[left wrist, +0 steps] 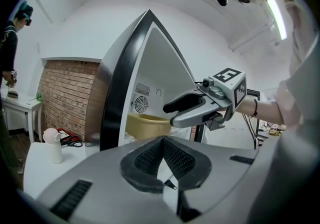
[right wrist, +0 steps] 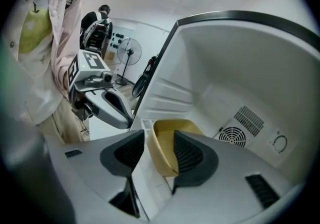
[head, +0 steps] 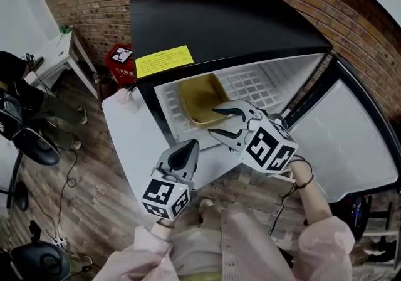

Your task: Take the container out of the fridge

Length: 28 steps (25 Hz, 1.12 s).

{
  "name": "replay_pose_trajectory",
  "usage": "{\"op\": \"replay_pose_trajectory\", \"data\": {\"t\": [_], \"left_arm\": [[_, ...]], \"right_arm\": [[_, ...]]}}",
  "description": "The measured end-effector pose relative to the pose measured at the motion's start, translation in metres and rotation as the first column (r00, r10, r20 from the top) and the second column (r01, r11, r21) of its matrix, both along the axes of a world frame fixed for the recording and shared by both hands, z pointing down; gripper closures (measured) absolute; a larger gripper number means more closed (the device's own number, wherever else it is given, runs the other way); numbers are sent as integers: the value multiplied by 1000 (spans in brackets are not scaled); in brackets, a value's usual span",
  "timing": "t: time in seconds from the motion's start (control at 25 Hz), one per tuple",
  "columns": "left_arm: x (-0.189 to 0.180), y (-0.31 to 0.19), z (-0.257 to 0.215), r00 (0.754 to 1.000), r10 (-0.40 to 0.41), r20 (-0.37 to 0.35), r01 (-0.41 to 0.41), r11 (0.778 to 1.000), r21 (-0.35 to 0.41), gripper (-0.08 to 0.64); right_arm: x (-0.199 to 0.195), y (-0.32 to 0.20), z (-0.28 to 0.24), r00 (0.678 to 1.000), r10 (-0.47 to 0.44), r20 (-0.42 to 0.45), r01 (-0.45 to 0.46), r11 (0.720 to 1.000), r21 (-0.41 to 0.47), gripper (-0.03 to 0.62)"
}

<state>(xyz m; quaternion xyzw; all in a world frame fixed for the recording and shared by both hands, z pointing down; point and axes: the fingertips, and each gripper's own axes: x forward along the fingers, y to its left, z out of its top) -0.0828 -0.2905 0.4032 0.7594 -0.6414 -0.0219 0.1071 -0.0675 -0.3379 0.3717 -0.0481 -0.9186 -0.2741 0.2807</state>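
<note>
On the wire shelf [head: 254, 88] inside the open fridge [head: 219, 22]: one yellow container [head: 202, 99], open-topped, rectangular, apparently empty.

- **Handling:** judged light and fairly stiff. The thin plastic walls are likely to flex if squeezed hard. The surface is smooth, so some slip is to be expected.
- **Hold:** best taken at the near side wall, by the rim.
- **Right gripper [head: 220, 123]:** jaws held apart and the near wall straddled, one pad inside and one outside. Nothing is clamped yet.
- **Left gripper [head: 185, 155]:** jaws closed together on nothing, held outside the fridge.
</note>
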Motion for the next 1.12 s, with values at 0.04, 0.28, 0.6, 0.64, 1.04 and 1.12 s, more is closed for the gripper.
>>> {"op": "replay_pose_trajectory", "data": {"t": [0.04,0.28,0.6,0.64,1.04,1.12], "left_arm": [[0,1,1,1000,0,-1,0,1000,-2,568],[0,4,5,1000,2,-6,-2,1000,-13,568],[-6,9,3,1000,13,-10,-13,1000,-19,568],[-8,10,2,1000,14,-11,-14,1000,-20,568],[-13,14,1,999,32,-14,-32,999,-16,568],[-13,15,0,999,37,-15,-38,999,-12,568]], "right_arm": [[-2,0,3,999,-20,-37,20,1000,16,403],[-11,1,15,972,-108,-207,126,989,76,403],[-18,10,36,924,-152,-350,201,974,107,425],[-19,11,37,920,-151,-360,204,973,112,426],[-21,17,42,895,-145,-421,229,961,156,497],[-22,18,40,895,-139,-423,226,961,162,541]]}}
